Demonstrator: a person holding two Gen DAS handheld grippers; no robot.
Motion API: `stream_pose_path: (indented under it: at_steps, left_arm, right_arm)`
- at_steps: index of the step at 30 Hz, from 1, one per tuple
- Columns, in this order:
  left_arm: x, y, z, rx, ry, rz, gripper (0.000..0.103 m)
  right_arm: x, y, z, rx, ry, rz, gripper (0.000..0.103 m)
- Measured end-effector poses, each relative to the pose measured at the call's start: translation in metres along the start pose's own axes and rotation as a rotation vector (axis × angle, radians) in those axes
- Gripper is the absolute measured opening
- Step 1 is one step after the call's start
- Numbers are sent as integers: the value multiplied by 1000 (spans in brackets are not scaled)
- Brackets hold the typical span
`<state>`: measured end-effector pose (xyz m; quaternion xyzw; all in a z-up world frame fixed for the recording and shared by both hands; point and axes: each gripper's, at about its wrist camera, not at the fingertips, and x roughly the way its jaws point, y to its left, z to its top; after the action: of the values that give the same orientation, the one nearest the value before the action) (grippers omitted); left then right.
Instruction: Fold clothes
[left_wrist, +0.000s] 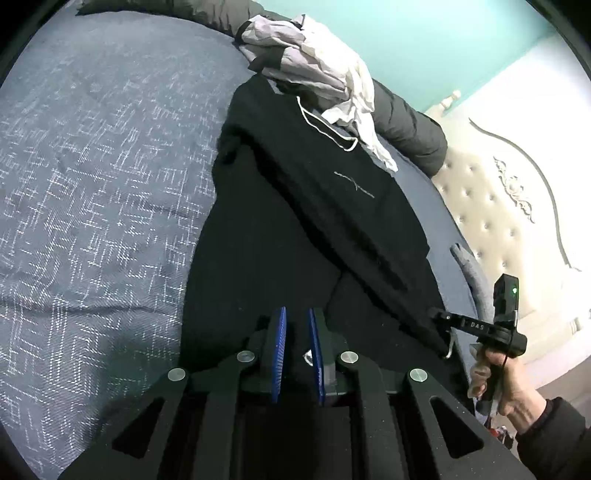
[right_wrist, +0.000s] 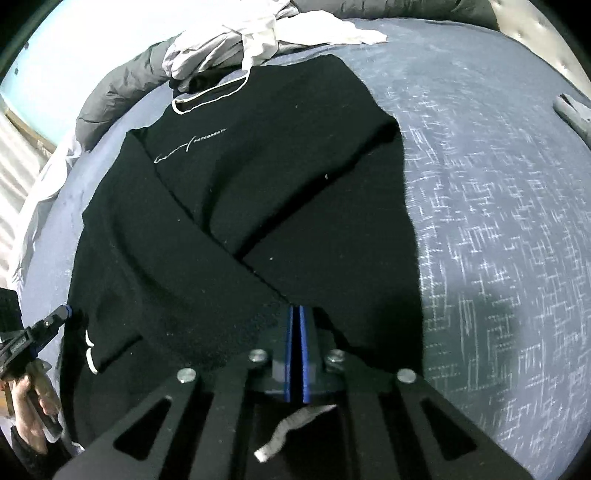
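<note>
On the bed (right_wrist: 498, 221), the right claw (right_wrist: 295, 314) is pinching the black sweatshirt's (right_wrist: 277, 166) hem; the left claw (left_wrist: 297, 332), parted, is hovering, so the crossed sleeves (right_wrist: 166, 258) risk sliding.

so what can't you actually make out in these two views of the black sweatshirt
- Sweatshirt hem: hidden behind each gripper body in both wrist views.
- Chest print: right wrist view, too small to read.
- Right gripper: pads nearly closed on the hem edge; whether cloth is pinched is hidden by the fingers.
- Left gripper: slightly parted; black cloth behind, any grip unclear.
- Pale clothes pile: crumpled, individual garments not separable.
</note>
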<state>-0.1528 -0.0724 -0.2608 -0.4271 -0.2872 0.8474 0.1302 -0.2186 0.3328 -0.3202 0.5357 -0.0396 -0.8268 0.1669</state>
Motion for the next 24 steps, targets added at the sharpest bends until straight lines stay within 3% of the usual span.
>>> stream_pose_path:
  at_steps: [4, 8, 13, 15, 19, 24]
  left_arm:
    - [-3, 5, 5, -20, -8, -4, 14]
    - [-5, 10, 17, -28, -23, -3, 14]
    - [-7, 20, 44, -24, -61, 31, 14]
    - [-5, 29, 56, -33, -73, 43, 14]
    - [2, 43, 80, -37, -88, 58, 14]
    - [29, 51, 98, 0, -46, 70, 14]
  right_arm:
    - [-6, -5, -2, 20, -29, -20, 5]
    - [-17, 11, 18, -25, -68, -20, 8]
    - [-11, 29, 45, -69, -65, -9, 21]
    - [-6, 34, 52, -77, -66, -5, 22]
    - [-4, 37, 50, -54, -80, 43, 22]
    - [-1, 37, 41, -64, -69, 57, 22]
